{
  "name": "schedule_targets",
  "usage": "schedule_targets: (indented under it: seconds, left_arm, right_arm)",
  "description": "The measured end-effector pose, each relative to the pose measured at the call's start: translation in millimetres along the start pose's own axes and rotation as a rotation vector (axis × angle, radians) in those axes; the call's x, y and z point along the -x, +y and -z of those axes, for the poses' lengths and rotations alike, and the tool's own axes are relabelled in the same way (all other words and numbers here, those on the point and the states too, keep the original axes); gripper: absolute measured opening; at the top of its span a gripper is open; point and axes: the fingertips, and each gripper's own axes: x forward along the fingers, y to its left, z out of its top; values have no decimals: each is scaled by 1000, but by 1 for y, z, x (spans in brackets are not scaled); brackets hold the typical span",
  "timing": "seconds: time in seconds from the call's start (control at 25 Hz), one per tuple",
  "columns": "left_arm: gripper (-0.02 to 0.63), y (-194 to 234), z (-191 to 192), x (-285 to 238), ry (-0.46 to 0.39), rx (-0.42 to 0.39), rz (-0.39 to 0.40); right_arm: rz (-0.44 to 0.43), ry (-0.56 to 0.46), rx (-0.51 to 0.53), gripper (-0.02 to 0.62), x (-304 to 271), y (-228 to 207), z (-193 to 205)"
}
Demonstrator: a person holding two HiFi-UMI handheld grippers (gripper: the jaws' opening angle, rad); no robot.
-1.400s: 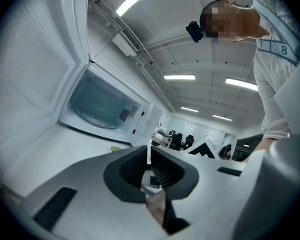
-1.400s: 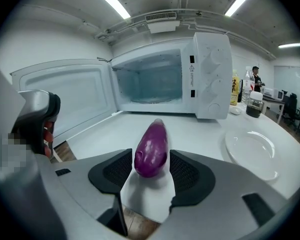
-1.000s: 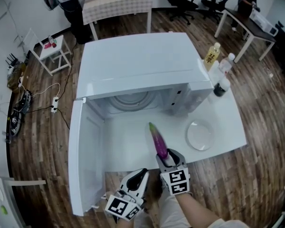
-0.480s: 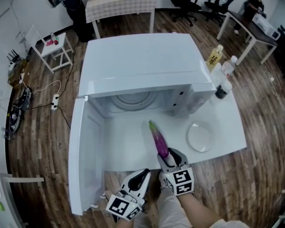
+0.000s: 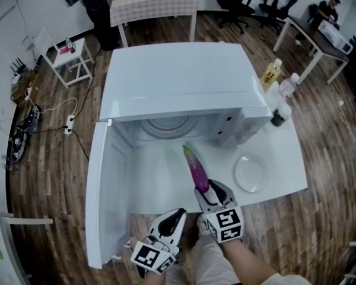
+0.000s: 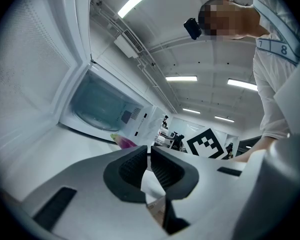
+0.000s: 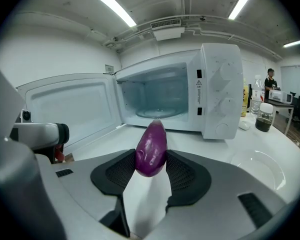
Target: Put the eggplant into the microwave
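A purple eggplant [image 5: 195,168] with a green tip is held by its thick end in my right gripper [image 5: 209,192], which is shut on it. It hangs just above the white table, tip toward the microwave [image 5: 178,82]. The microwave's door [image 5: 104,195] stands swung open at the left, showing the glass turntable [image 5: 166,126]. In the right gripper view the eggplant [image 7: 151,146] sits between both pads, with the open cavity [image 7: 157,96] straight ahead. My left gripper [image 5: 173,221] stays near the table's front edge, jaws shut and empty, beside the door.
A clear glass plate [image 5: 250,172] lies on the table [image 5: 154,186] right of the eggplant. Several bottles [image 5: 279,88] stand by the microwave's right side. Beyond are a wooden floor, other tables, chairs and people.
My right gripper has lifted the eggplant slightly and carried it a little toward the microwave opening. The left gripper has stayed in place.
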Motion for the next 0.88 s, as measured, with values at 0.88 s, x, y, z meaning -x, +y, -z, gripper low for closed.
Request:
schedule_targets:
  seconds: [0.88]
  left_arm:
    - [23, 30, -20, -20, -87, 39, -84]
  right_arm:
    - [-121, -12, 97, 212, -58, 0, -66]
